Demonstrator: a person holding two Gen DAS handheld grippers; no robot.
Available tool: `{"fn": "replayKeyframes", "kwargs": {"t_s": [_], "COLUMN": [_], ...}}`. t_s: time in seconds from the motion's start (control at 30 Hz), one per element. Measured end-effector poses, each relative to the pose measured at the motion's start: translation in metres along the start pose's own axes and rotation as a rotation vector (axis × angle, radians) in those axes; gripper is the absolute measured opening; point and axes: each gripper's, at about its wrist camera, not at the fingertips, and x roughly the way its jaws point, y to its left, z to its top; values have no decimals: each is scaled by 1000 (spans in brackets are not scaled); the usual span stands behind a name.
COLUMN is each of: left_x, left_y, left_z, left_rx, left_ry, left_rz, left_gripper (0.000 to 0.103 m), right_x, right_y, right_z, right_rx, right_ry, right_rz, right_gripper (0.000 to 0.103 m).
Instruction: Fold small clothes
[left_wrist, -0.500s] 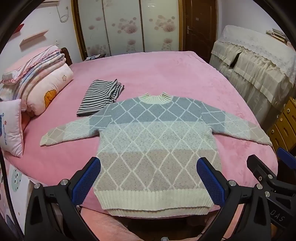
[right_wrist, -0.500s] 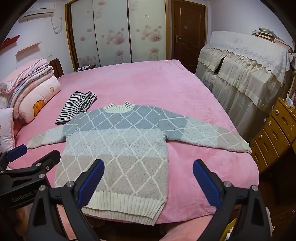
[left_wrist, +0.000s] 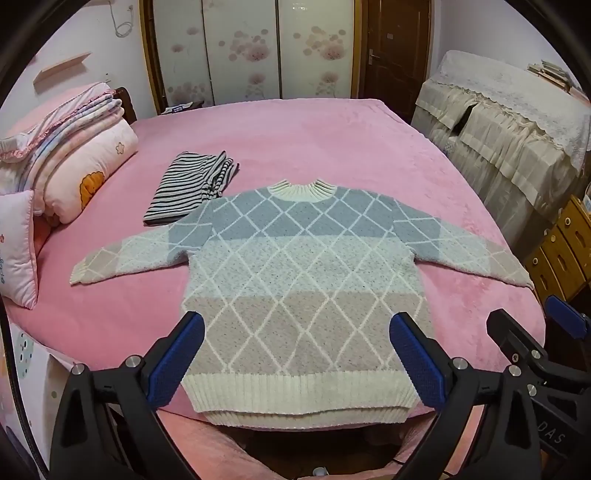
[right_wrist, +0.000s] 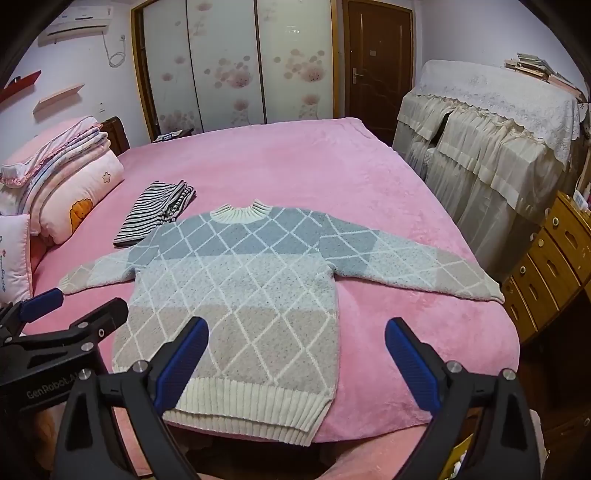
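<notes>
Pink bed fills most of both views. Folded quilts and pillows stacked at its left edge, cloth-draped furniture along the right, wooden drawer unit near the right front corner.

Sweater lies flat, front up, on the near half of the bed: cream collar toward the far side, ribbed hem at the near bed edge, slightly overhanging it. Both sleeves spread out sideways; right cuff reaches close to the bed's right edge. Bands blue-grey, pale, beige from collar to hem, white diamond lines over all.

Striped garment, folded, sits just beyond the sweater's left shoulder; can't tell if they touch.

Left gripper: jaws spread wide, nothing between the pads, holding nothing. Hangs above the hem zone, angled down; lower body of the sweater shows between its fingers. No contact visible.

Right gripper: also wide open, empty. Sits over the sweater's lower right part, one finger over the beige band, the other over bare pink bed beside the side seam. The two grippers are side by side, near each other.
</notes>
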Motion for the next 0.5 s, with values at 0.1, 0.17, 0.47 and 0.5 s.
{"fn": "replayKeyframes", "kwargs": {"t_s": [0.1, 0.17, 0.47, 0.5], "left_x": [1, 1, -2, -2], "left_y": [1, 0, 1, 1], "left_z": [0, 1, -5, -5], "left_rx": [-5, -5, -10, -9], "left_ry": [7, 7, -1, 1], "left_rz": [-7, -7, -12, -13], "left_gripper": [100, 100, 100, 100], "right_x": [0, 0, 0, 0], "right_y": [-4, -3, -3, -3], "right_z": [0, 0, -1, -2], "right_rx": [2, 2, 2, 2], "right_ry": [0, 0, 0, 0], "right_rz": [5, 3, 6, 6], "right_gripper": [97, 97, 97, 97]}}
